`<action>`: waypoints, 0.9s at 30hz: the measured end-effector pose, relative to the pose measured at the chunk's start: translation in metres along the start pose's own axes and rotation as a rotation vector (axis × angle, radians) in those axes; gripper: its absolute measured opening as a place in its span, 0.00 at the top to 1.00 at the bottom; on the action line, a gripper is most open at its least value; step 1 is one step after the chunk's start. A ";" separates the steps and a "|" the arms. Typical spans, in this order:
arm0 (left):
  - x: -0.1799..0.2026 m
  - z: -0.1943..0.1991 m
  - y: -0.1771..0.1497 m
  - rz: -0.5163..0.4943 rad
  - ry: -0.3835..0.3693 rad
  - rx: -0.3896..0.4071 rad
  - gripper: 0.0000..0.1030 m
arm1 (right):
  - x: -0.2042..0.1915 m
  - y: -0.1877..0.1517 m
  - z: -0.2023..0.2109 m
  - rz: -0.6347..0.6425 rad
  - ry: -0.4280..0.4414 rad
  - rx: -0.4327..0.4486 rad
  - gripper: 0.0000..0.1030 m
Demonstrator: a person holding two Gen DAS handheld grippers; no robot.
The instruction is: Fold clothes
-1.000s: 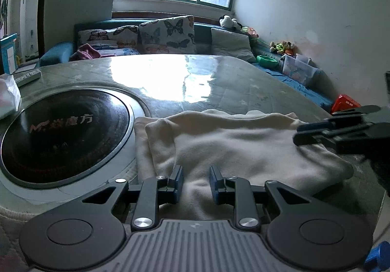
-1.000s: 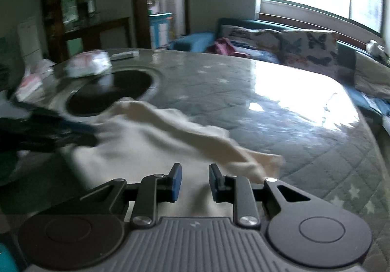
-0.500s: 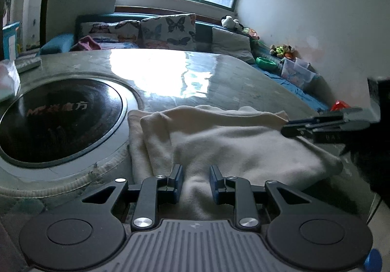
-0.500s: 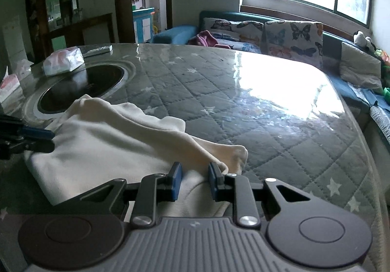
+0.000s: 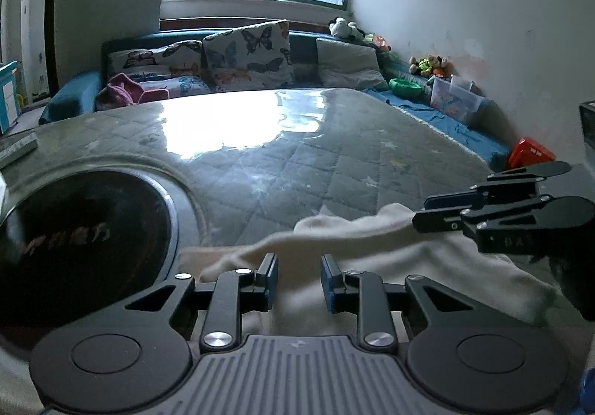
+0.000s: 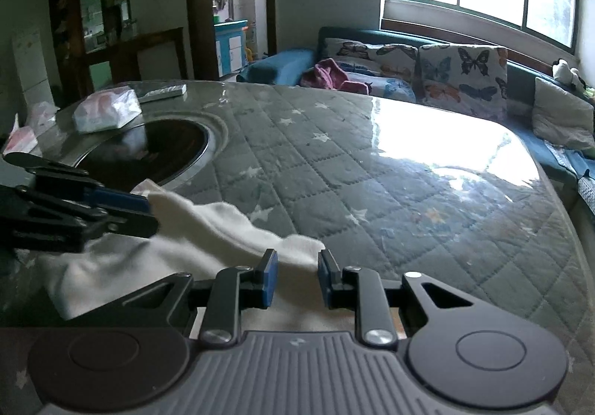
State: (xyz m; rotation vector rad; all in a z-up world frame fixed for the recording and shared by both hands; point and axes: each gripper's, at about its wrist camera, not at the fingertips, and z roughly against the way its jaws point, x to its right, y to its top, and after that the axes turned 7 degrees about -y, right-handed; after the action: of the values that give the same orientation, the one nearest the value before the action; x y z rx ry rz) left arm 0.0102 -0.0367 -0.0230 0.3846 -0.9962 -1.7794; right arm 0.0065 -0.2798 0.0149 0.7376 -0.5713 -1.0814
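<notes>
A cream folded garment point(image 5: 372, 266) lies at the near edge of the glass-topped quilted table point(image 5: 297, 154); it also shows in the right wrist view point(image 6: 193, 240). My left gripper point(image 5: 299, 283) is open and low over the garment's near part, cloth showing between its fingers. My right gripper point(image 6: 293, 279) is open over the garment's right end. In the left wrist view the right gripper point(image 5: 427, 210) reaches in from the right over the cloth's far edge. In the right wrist view the left gripper point(image 6: 145, 214) reaches in from the left at the cloth.
A round black cooktop point(image 5: 74, 240) is set into the table left of the garment. A tissue pack point(image 6: 108, 110) and a remote point(image 6: 163, 92) lie beyond it. A sofa with butterfly cushions point(image 5: 245, 58) stands behind the table; toys and a bin point(image 5: 453, 100) line the right wall.
Both grippers have dropped lower and closer to the garment. The cloth now looks bunched and shorter toward the near table edge. Both stay open.
</notes>
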 end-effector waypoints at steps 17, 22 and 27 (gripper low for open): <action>0.003 0.004 0.010 0.001 0.042 0.015 0.54 | -0.031 0.001 0.032 0.073 0.009 0.054 0.66; 0.005 0.018 0.007 0.009 0.060 0.034 0.45 | -0.053 -0.006 0.048 0.112 0.038 0.071 0.56; 0.001 0.031 -0.001 0.034 0.086 0.044 0.37 | -0.074 -0.015 0.057 0.150 0.066 0.071 0.47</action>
State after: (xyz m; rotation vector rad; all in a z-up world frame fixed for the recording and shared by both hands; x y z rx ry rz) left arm -0.0109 -0.0236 -0.0044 0.4650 -0.9771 -1.6983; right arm -0.0715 -0.2294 0.0350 0.7770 -0.6008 -0.8986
